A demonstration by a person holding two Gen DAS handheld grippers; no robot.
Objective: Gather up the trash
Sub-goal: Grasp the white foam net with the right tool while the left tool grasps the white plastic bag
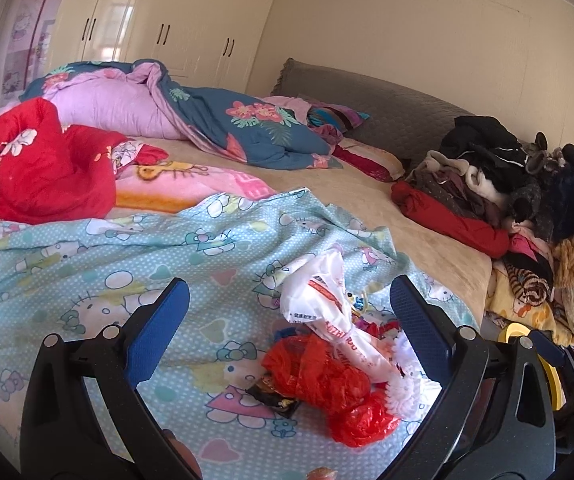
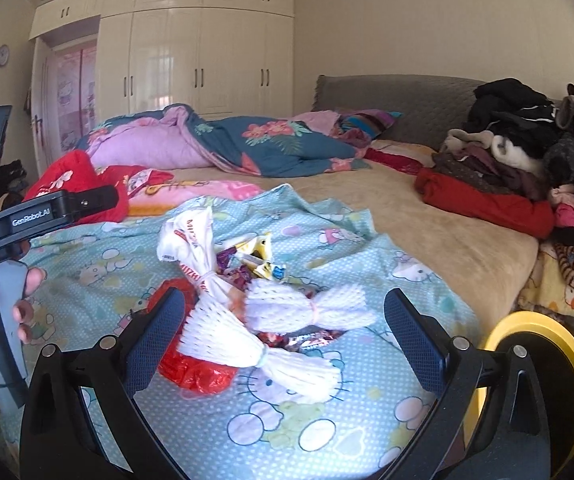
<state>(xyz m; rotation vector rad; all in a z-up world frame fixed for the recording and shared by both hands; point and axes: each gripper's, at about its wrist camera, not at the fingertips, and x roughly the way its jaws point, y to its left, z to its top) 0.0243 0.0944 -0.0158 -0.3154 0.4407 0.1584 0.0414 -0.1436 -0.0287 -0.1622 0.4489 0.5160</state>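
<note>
A heap of trash lies on the light blue cartoon-print sheet (image 1: 87,272): a white printed plastic bag (image 1: 323,300), a red plastic bag (image 1: 319,376), a dark snack wrapper (image 1: 275,396) and white foam fruit nets (image 2: 307,308). The white bag (image 2: 191,240), red bag (image 2: 195,372) and small candy wrappers (image 2: 255,260) also show in the right wrist view. My left gripper (image 1: 287,304) is open and empty, its jaws just short of the heap. My right gripper (image 2: 283,316) is open and empty, with the foam nets between its jaws. The left gripper's body (image 2: 27,216) shows at left.
The sheet lies on a beige bed (image 1: 419,216). Red (image 1: 35,168) and blue floral quilts (image 1: 247,128) lie at the far left. A pile of clothes (image 1: 519,184) fills the right side. White wardrobes (image 2: 207,60) stand behind. A yellow disc (image 2: 527,328) is at right.
</note>
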